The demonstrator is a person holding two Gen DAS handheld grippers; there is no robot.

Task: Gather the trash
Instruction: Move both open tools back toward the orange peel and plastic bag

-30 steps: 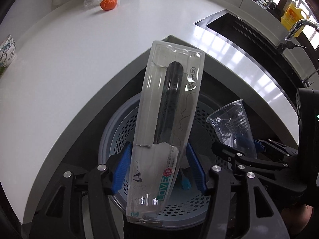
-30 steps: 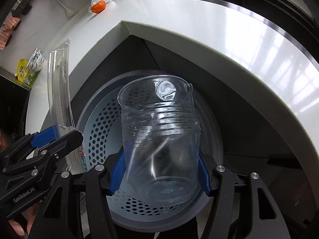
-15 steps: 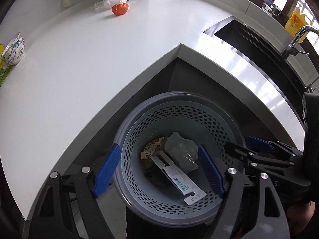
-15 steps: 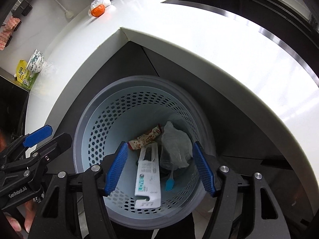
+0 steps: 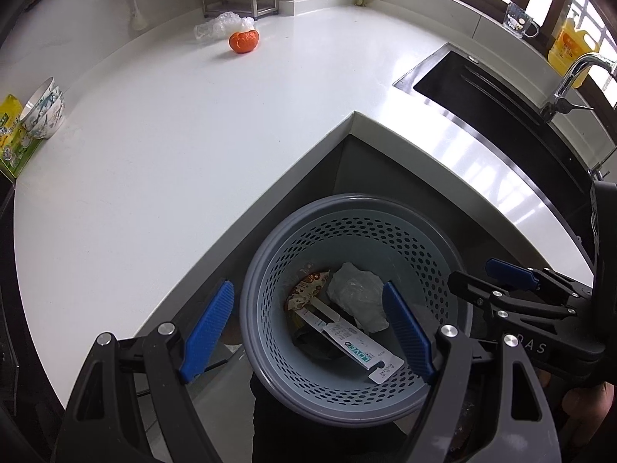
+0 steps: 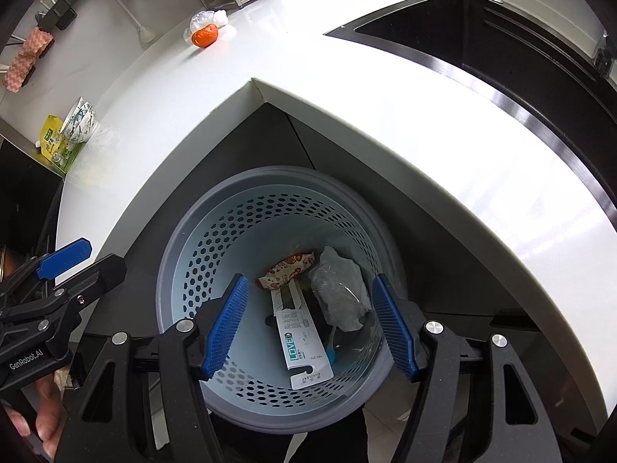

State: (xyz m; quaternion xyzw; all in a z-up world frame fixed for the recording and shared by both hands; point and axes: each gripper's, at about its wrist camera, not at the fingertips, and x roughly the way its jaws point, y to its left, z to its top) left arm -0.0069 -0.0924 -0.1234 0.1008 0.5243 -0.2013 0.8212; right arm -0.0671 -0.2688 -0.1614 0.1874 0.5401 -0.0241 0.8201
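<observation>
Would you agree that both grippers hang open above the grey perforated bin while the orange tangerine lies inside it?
Not quite: the orange tangerine sits on the white countertop, shown in the left wrist view. Both grippers do hang open above the grey perforated bin.

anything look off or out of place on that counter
A crumpled clear plastic bag lies loose on the white countertop, touching an orange fruit near the dish rack. It looks like leftover trash; the rest sits in the perforated bin.
</observation>
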